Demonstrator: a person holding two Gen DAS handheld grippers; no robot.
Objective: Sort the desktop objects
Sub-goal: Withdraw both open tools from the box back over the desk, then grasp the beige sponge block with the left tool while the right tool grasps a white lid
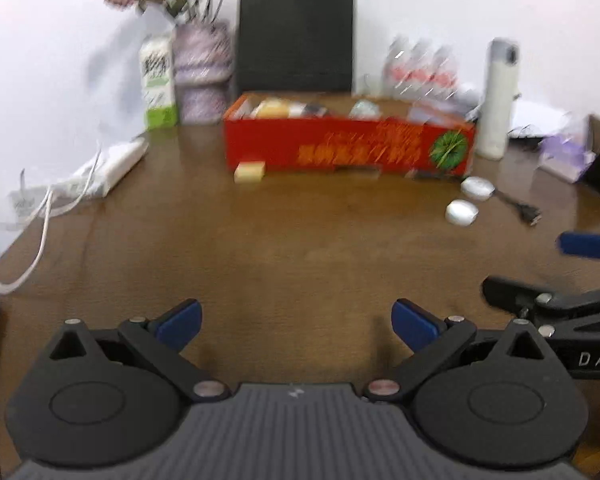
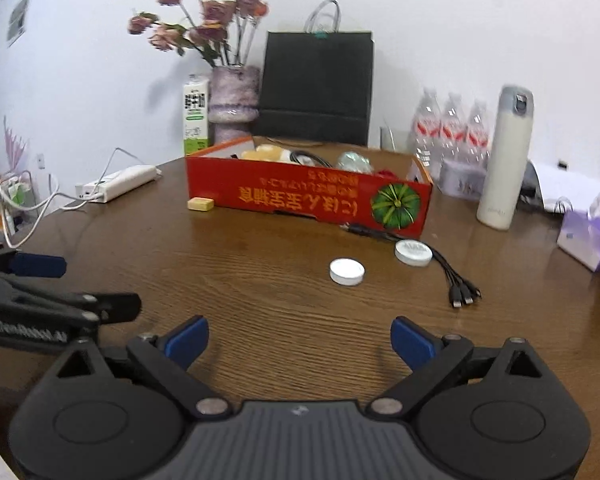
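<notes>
A red cardboard box (image 2: 300,200) (image 1: 348,148) stands at the back of the brown table and holds several small items. In front of it lie a yellow eraser (image 2: 200,203) (image 1: 249,171), two white round tins (image 2: 347,271) (image 2: 413,252) (image 1: 461,212) (image 1: 477,188) and a black multi-plug cable (image 2: 456,276) (image 1: 518,205). My left gripper (image 1: 296,326) is open and empty above the near table. My right gripper (image 2: 299,344) is open and empty, nearer than the tins. Each gripper shows at the edge of the other's view.
A white power strip (image 2: 118,183) with cords lies at the left. A milk carton (image 2: 196,114), a vase of flowers (image 2: 234,100) and a black bag (image 2: 316,88) stand behind the box. A white flask (image 2: 504,160), water bottles (image 2: 452,128) and a purple tissue pack (image 2: 588,236) are at the right.
</notes>
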